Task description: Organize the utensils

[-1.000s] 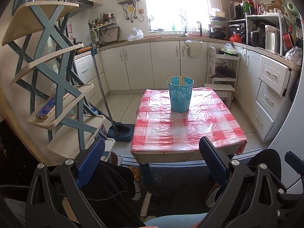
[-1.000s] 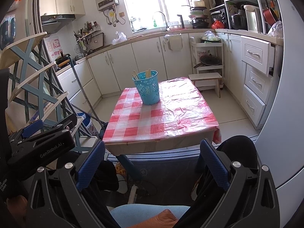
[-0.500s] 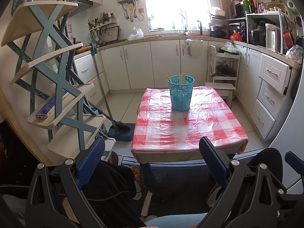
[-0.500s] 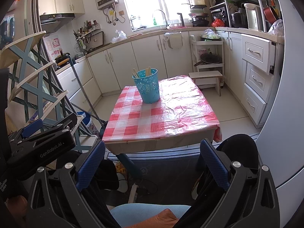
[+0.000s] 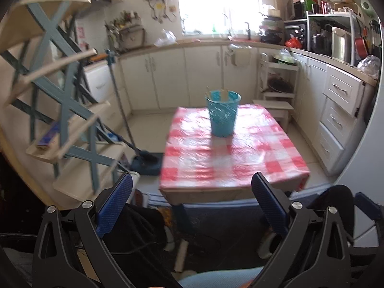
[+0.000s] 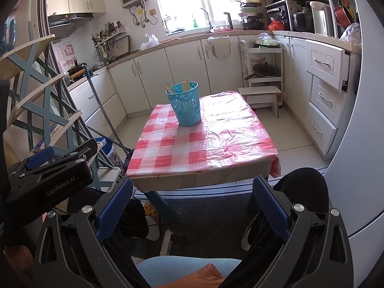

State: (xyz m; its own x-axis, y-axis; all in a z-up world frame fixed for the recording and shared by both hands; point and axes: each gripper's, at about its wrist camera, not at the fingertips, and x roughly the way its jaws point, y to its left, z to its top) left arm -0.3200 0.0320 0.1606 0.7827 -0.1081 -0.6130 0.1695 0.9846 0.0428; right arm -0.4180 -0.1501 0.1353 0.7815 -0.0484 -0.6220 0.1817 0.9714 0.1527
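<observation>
A teal perforated holder [image 5: 223, 114] stands on the far part of a low table with a red-and-white checked cloth [image 5: 230, 158]; wooden chopsticks [image 6: 185, 85] stick out of its top. The holder also shows in the right wrist view [image 6: 186, 106]. My left gripper [image 5: 190, 187] is open and empty, held low in front of the table's near edge. My right gripper [image 6: 192, 189] is open and empty, also short of the table [image 6: 204, 144]. The left gripper's body [image 6: 48, 180] shows at the left of the right wrist view.
A blue-and-cream cross-braced shelf [image 5: 55, 96] stands at the left, with a mop [image 5: 124, 117] leaning beside it. White cabinets [image 6: 182, 62] line the back and right walls. A small wooden stool [image 6: 260, 93] sits behind the table. A dark mat [image 6: 204, 211] lies below.
The left wrist view has shifted and blurred, with the table and holder sliding slightly right and nearer. The right gripper has crept a little toward the table. Both stay open.
</observation>
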